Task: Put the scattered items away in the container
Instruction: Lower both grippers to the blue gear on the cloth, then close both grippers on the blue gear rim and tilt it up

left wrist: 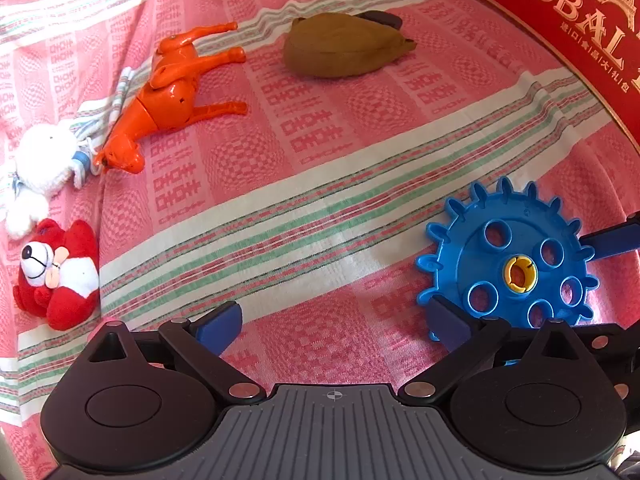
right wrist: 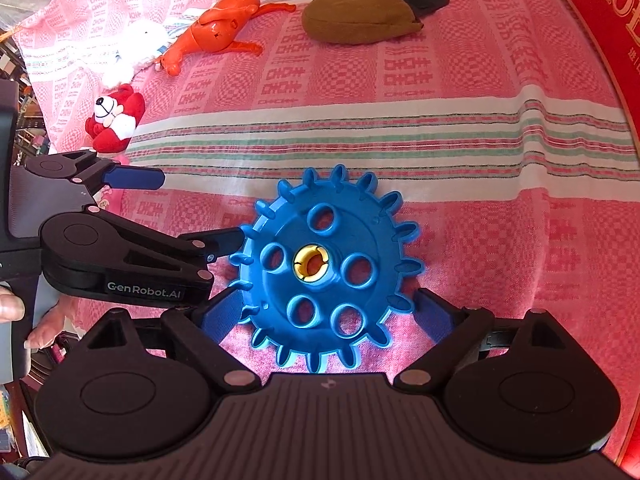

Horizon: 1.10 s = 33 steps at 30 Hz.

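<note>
A blue toothed plastic gear [right wrist: 372,232] with a yellow hub lies flat on the pink patterned cloth. My right gripper [right wrist: 326,314] is open, its blue pads on either side of the gear's near edge. My left gripper [left wrist: 334,324] is open and holds nothing; the gear [left wrist: 472,264] lies just past its right finger. In the right wrist view the left gripper [right wrist: 202,207] comes in from the left, one fingertip at the gear's left rim. A red box [left wrist: 580,20] printed "GLOBAL" stands at the right.
Farther back on the cloth lie an orange toy animal [left wrist: 172,92], a brown fabric pouch [left wrist: 344,46], a white plush [left wrist: 44,164] and a red plush [left wrist: 60,272]. A person's fingers [right wrist: 40,328] grip the left handle. The red box's wall [right wrist: 600,60] borders the right side.
</note>
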{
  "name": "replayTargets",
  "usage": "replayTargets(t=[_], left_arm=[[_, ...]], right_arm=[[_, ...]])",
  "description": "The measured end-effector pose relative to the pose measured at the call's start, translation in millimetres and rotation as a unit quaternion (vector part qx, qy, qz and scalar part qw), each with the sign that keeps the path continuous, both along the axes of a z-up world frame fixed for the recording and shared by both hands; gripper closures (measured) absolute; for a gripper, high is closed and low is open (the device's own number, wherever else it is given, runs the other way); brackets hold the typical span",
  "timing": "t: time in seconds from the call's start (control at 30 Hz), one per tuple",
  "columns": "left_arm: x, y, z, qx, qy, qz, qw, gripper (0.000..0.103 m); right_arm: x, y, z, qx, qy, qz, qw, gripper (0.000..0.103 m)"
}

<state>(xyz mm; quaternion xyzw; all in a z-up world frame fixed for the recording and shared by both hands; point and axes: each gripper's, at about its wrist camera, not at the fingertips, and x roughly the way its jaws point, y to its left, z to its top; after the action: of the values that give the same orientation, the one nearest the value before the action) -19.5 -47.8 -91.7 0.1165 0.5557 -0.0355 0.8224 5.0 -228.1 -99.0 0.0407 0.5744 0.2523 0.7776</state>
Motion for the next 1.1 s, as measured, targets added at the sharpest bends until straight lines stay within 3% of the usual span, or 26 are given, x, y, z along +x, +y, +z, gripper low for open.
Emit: replayTargets(t=[0.23,0.27,0.33,0.5,0.53,0.6,0.63,0.67,0.83,0.93,1.1], left_arm=[[0.9,5.2,-0.5,-0.008,0.004,0.006,0.9999,0.004],[1.7,5.2,-2.5,0.001,0.009,0.006,0.9999,0.008],[2.1,8.1,-6.0,0.009,0.009,0.012,0.9998,0.005],[4.9,16.9,-5.7,-0.009,0.017,0.025,0.9995,0.007],[5.0,17.5,-5.9,-0.008,0.016,0.025,0.9995,0.007],[5.3,19.1,-6.4,-0.012,0.017,0.027,0.9994,0.007],[5.3,19.2,-6.6,-0.013,0.017,0.028,0.9994,0.007],[4.7,19.0,-6.4,-0.012,0.016,0.028,0.9994,0.007],[3.5,19.5,-7.6,-0.013,0.010,0.025,0.9995,0.006],[5.7,22.4,-5.4,-0.021,0.019,0.031,0.9991,0.009],[8.8,37.1,7.6,-0.054,0.037,0.056,0.9963,0.017]], right_arm=[[4.2,-9.2,14.6,0.037,-0.005,-0.026,0.999,0.012],[4.3,-9.3,17.3,0.039,-0.010,-0.025,0.999,0.013],[4.9,-9.6,22.1,0.054,-0.013,-0.023,0.998,0.016],[7.1,-7.0,29.1,0.060,-0.025,-0.019,0.998,0.020],[6.6,-6.5,30.7,0.061,-0.029,-0.018,0.998,0.022],[6.3,-7.3,33.6,0.082,-0.029,-0.014,0.996,0.038],[7.4,-7.5,33.1,0.101,-0.016,-0.009,0.995,0.053],[8.0,-4.7,32.4,0.110,-0.005,-0.002,0.994,0.056],[4.4,13.5,31.5,0.065,-0.028,0.016,0.997,0.056],[5.0,16.2,30.4,0.054,-0.025,0.028,0.998,0.071],[1.4,23.5,41.5,0.029,-0.063,0.058,0.996,0.076]])
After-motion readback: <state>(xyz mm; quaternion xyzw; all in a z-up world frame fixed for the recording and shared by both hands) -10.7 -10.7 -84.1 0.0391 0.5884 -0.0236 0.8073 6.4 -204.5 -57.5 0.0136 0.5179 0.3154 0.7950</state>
